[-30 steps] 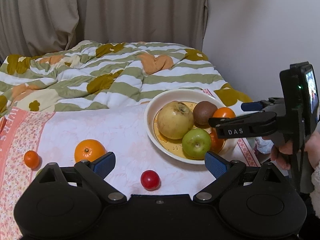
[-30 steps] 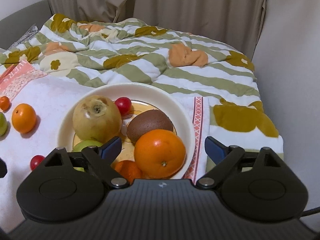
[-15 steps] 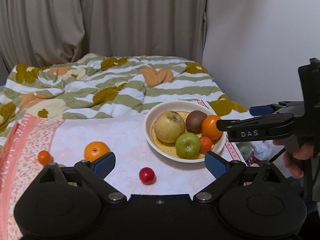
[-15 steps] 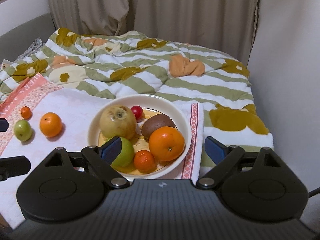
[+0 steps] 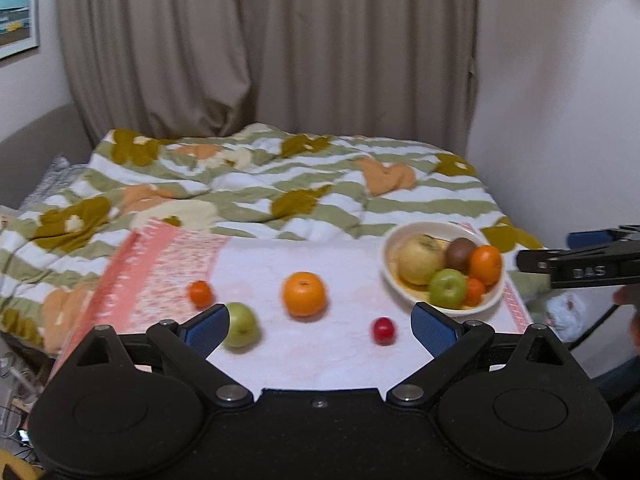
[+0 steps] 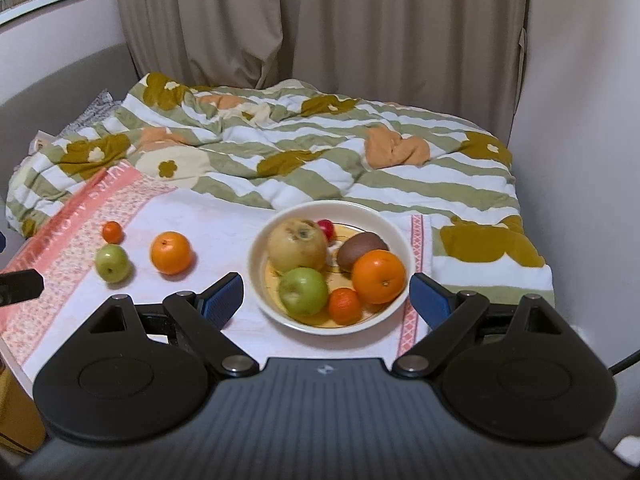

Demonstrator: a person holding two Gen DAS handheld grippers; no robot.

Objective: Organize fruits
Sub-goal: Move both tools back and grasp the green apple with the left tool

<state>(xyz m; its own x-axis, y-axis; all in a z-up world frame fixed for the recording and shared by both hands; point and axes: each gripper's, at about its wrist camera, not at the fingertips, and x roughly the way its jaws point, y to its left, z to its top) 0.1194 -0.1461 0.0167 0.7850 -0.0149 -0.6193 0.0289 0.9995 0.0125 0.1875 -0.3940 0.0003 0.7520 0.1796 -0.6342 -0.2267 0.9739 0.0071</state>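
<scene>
From the left wrist, the left gripper (image 5: 320, 326) has pulled back and swung left, spread and empty; a green apple (image 5: 240, 325) now shows by its left finger, with a small tangerine (image 5: 200, 293), an orange (image 5: 304, 294) and a cherry tomato (image 5: 383, 330) loose on the towel (image 5: 280, 360). From the right wrist, the right gripper (image 6: 326, 294) has also retreated from the bowl (image 6: 260, 256), spread and empty. Four fruits probably remain to collect.
</scene>
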